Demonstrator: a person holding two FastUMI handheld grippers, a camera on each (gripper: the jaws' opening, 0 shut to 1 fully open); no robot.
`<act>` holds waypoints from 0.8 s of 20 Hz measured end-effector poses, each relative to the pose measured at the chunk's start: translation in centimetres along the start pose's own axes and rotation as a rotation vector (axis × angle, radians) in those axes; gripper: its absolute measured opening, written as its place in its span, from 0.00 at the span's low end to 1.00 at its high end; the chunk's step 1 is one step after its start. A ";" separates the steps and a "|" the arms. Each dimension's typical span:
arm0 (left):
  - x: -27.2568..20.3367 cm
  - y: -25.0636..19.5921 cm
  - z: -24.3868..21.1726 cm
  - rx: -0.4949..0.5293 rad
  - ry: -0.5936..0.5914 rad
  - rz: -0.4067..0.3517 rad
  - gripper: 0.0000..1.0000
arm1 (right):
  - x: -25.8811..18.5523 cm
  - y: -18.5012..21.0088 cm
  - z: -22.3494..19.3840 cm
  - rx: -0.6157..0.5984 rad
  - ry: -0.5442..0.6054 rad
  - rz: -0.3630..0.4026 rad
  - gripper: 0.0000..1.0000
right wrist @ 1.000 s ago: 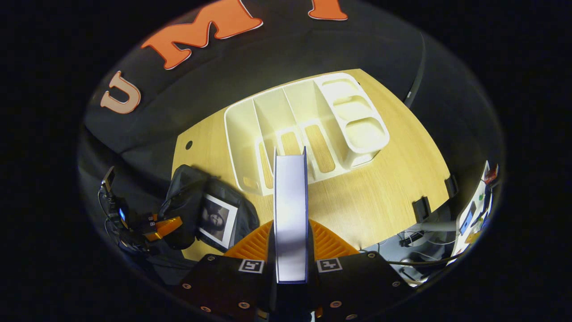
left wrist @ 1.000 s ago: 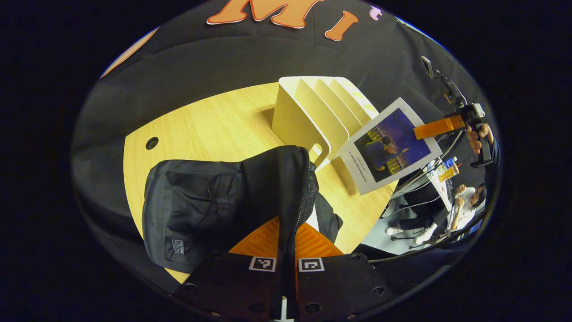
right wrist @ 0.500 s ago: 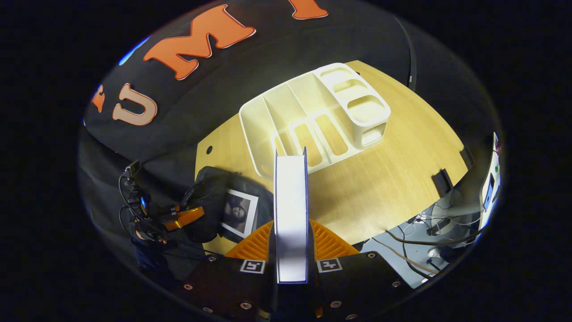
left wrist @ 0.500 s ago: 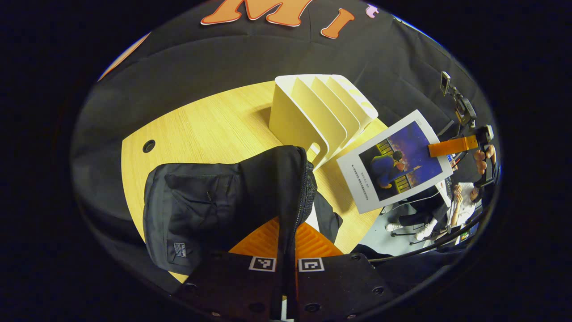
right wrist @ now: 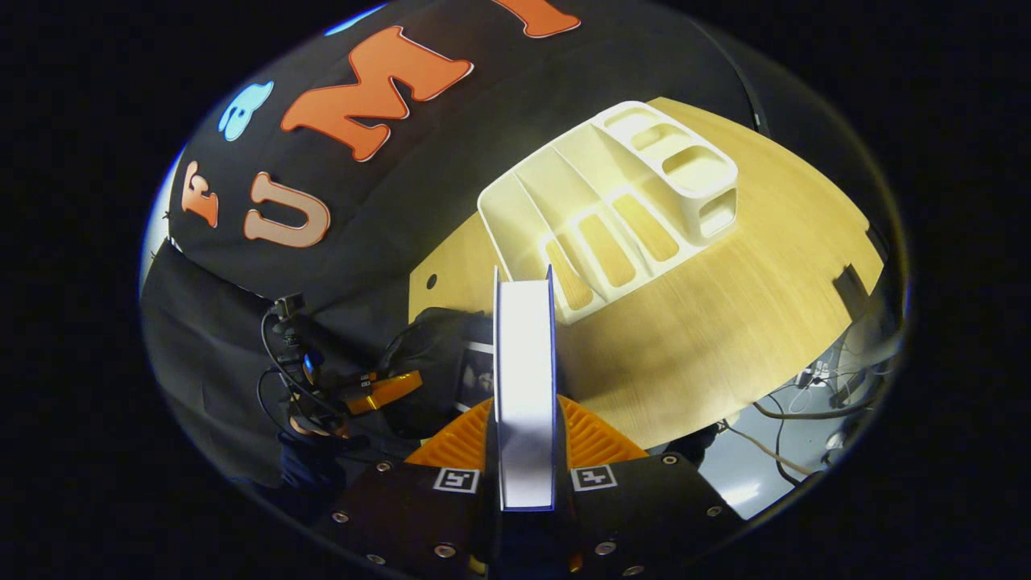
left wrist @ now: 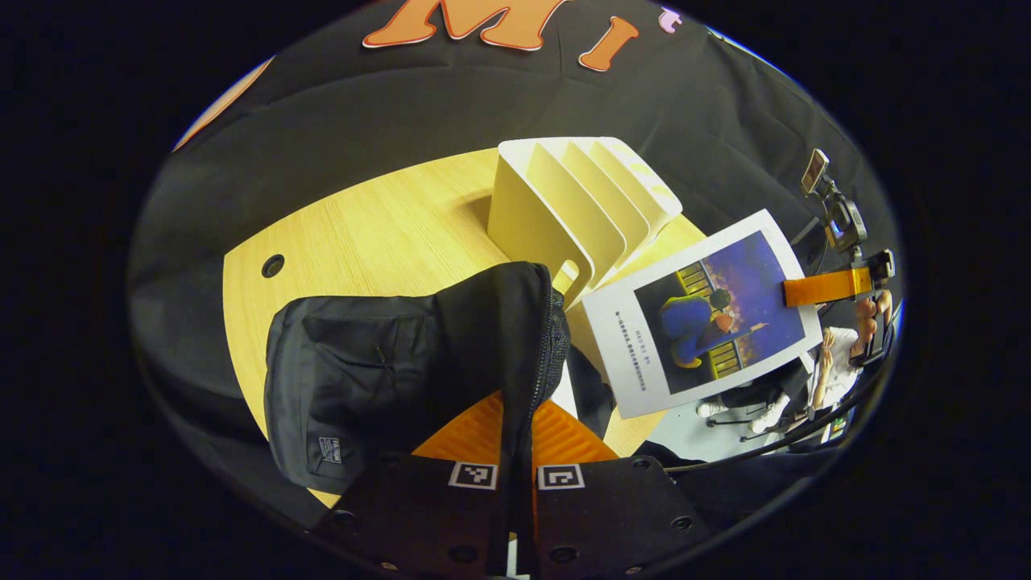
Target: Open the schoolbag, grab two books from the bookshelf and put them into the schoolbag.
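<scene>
In the left gripper view, my left gripper [left wrist: 519,423] is shut on the raised zipper edge of the black schoolbag [left wrist: 362,362], holding its mouth open on the wooden table [left wrist: 387,234]. The cream bookshelf [left wrist: 576,205] stands behind the bag, its slots bare. A book with a blue picture cover [left wrist: 701,322] hangs tilted just right of the bag's mouth, with the right gripper [left wrist: 826,287] clamped on its far edge. In the right gripper view that book [right wrist: 525,379] shows edge-on between the fingers of my right gripper [right wrist: 525,427]. Below it the schoolbag [right wrist: 435,366] holds another book [right wrist: 479,372].
The table has a round cable hole [left wrist: 272,265] at its far left and a curved front edge. Beyond the right edge sits a person [left wrist: 838,374] on a chair. Cables [right wrist: 805,387] lie on the grey floor. The bookshelf [right wrist: 612,209] has a block of small cubbies at its end.
My right gripper has carried the blue-cover book away from the bookshelf, down and toward the bag's mouth. My left gripper has kept its hold on the bag's edge almost still.
</scene>
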State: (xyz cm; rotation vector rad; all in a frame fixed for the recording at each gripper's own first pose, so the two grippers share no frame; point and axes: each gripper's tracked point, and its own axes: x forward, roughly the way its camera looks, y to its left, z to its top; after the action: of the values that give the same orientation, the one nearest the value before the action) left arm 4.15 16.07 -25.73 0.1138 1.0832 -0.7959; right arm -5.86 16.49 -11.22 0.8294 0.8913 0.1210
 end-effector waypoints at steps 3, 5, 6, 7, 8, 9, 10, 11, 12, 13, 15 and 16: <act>0.3 -0.1 0.0 -0.022 -0.008 0.005 0.05 | 1.3 0.8 -1.0 0.021 -0.001 0.062 0.27; 0.3 -0.1 0.1 -0.019 -0.013 0.014 0.05 | 2.0 1.1 -1.6 0.033 0.010 0.092 0.27; 0.2 0.0 0.2 -0.016 -0.016 0.020 0.05 | 2.9 1.6 -2.0 0.038 0.018 0.112 0.27; 0.2 0.0 0.2 -0.018 -0.017 0.024 0.05 | 3.8 2.2 -2.6 0.046 0.023 0.130 0.27; 0.2 0.0 0.1 -0.019 -0.018 0.025 0.05 | 4.4 2.6 -2.9 0.054 0.024 0.151 0.27; 0.2 0.1 0.2 -0.020 -0.021 0.029 0.05 | 4.8 3.0 -3.4 0.070 0.024 0.169 0.27; 0.2 0.1 0.3 -0.020 -0.021 0.030 0.05 | 5.3 3.3 -3.6 0.080 0.023 0.185 0.27; 0.1 0.0 0.4 -0.023 -0.025 0.033 0.05 | 5.9 3.4 -3.8 0.092 0.020 0.195 0.27; 0.0 -0.1 0.3 -0.026 -0.024 0.032 0.05 | 6.5 3.4 -3.9 0.096 0.018 0.202 0.27; 0.1 -0.1 0.3 -0.026 -0.024 0.031 0.05 | 7.0 3.5 -3.9 0.101 0.008 0.210 0.27; 0.1 -0.1 0.4 -0.020 -0.022 0.034 0.05 | 8.0 3.7 -4.3 0.114 0.002 0.229 0.27; 0.1 -0.2 0.5 -0.018 -0.017 0.033 0.05 | 8.7 3.8 -4.7 0.119 0.010 0.235 0.27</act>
State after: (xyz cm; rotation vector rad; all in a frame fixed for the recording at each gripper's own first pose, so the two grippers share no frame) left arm 4.41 15.66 -25.49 0.1091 1.0693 -0.7565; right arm -2.77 25.55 -15.78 1.0441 0.8133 0.2800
